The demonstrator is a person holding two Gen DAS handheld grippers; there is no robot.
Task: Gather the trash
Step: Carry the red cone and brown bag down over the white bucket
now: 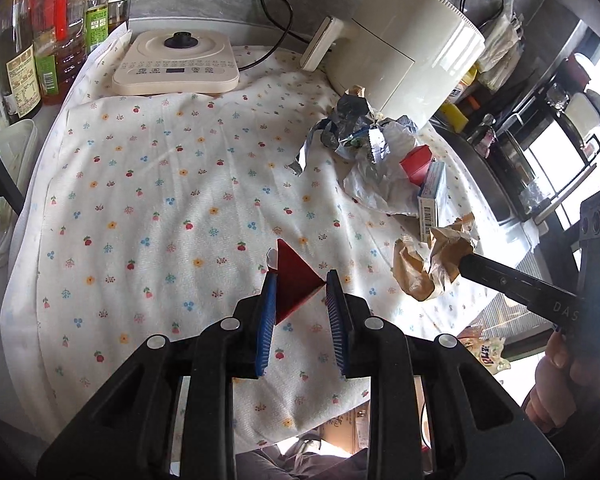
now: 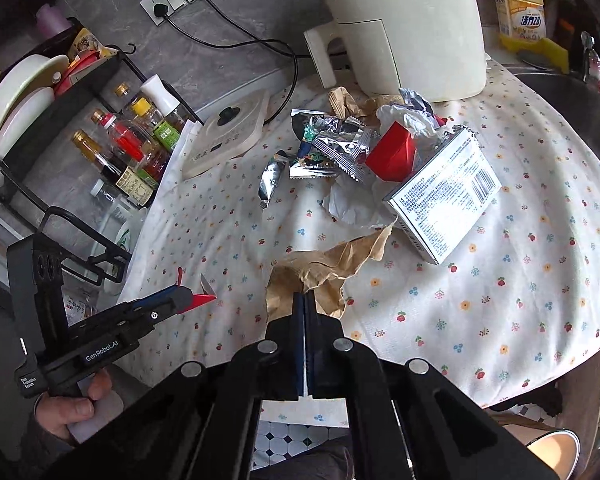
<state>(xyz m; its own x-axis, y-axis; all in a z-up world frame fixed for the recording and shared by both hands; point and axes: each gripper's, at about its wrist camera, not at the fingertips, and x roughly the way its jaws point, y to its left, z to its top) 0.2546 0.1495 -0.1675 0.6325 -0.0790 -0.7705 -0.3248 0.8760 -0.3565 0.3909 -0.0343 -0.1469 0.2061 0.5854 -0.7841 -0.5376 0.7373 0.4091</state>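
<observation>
while left gripper [image 1: 300, 280] pinches stiff red triangular scrap [image 1: 296, 280], probably card, right gripper [image 2: 305, 298] clamps crumpled brown paper [image 2: 320, 272]

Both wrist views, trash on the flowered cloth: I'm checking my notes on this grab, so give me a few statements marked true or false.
1. The left gripper holds a red scrap. True.
2. The right gripper is open and empty. False: its jaws are shut on brown paper.
3. A white box lies on the cloth near the pile of foil wrappers. True.
4. The air fryer lies on its side. False: it stands upright behind the pile.
5. The cloth is plain blue. False: it is white with small flowers.
</observation>
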